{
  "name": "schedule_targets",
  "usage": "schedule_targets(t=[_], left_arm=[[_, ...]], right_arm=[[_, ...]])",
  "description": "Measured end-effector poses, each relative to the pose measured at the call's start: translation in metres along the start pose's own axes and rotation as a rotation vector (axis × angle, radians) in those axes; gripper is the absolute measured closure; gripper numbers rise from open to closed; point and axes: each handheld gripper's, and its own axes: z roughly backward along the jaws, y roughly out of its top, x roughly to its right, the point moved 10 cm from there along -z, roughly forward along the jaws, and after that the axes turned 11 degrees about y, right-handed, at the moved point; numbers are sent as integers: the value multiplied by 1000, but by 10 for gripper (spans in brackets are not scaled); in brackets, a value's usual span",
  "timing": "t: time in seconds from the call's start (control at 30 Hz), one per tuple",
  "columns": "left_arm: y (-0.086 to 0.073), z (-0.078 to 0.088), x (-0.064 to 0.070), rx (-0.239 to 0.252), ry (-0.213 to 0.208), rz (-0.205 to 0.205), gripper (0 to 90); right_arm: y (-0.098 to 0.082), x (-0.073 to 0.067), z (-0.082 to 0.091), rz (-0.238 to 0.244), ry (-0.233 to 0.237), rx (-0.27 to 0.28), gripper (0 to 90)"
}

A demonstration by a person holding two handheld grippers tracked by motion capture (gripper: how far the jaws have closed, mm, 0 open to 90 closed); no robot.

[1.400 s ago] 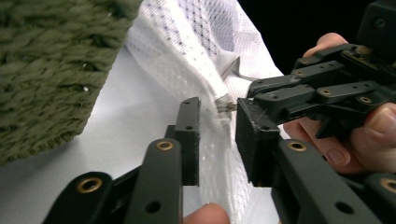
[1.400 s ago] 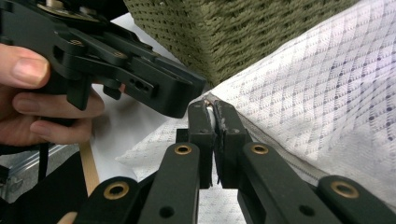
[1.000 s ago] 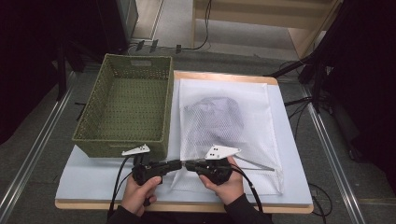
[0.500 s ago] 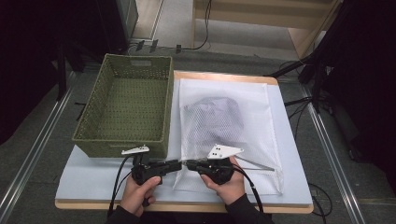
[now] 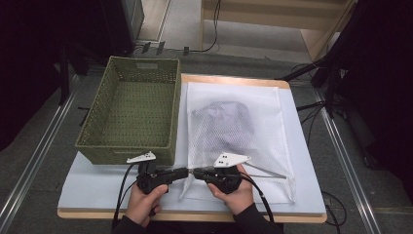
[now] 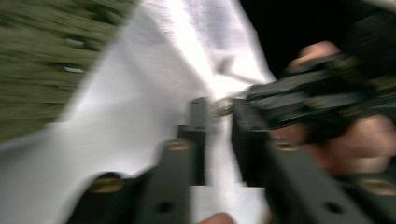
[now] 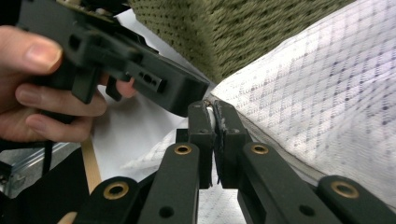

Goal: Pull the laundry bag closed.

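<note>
Mesh bag (image 5: pixel 241 141): flat on our desk (image 5: pixel 97 183), beside the basket (image 5: pixel 129 117).
Right gripper (image 7: pixel 214 114): fingers clamp its near corner.
Left gripper (image 6: pixel 217 109): fingers just closing, slightly apart.
Left to do: opening the bag, we judge.

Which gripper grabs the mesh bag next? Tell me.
Probably left: the left gripper, jaws just closing over the mesh, isn't clamped yet; the right gripper is shut on the mesh bag edge.

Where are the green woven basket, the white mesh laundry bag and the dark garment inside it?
green woven basket (image 5: pixel 130 151): high view, near wall.
white mesh laundry bag (image 5: pixel 272 146): high view, bare mesh at right side.
dark garment (image 5: pixel 225 122): high view, middle of the bundle, seen through the mesh.
</note>
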Motion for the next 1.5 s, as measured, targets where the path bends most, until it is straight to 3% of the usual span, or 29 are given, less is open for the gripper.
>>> schedule_targets(t=[0.1,0.2,0.23,0.3,0.33,0.4,0.67,0.8,0.93,1.1,1.3,1.5], left_arm=[[-3,0,7,-8,-13,-18,600],[-4,-6,12,-14,-43,-9,589],[-4,-7,13,-15,-48,-11,597],[-5,-7,12,-19,-33,-24,712],[-5,-7,11,-22,-41,-26,791],[-5,-6,11,-22,-54,-24,867],[0,-1,14,30,-54,-53,900],[0,0,13,36,-55,-37,900],[4,4,13,63,-54,-34,900],[7,10,8,76,-29,-49,900],[5,10,7,92,18,-114,900],[4,11,7,102,36,-124,900]], right_arm=[[4,2,5,-14,3,23,883],[3,0,3,-9,13,22,883],[3,0,2,-8,12,19,883],[2,-2,1,-3,11,15,883],[3,-1,1,-2,12,17,883],[4,-1,3,-8,14,23,883],[1,1,2,-20,3,13,884],[-2,1,-1,1,-27,-14,886],[-5,6,-1,-15,-67,-37,887],[-12,18,5,-70,-77,-33,886],[-12,18,5,-61,-81,-36,885],[-11,16,3,-47,-80,-38,885]])
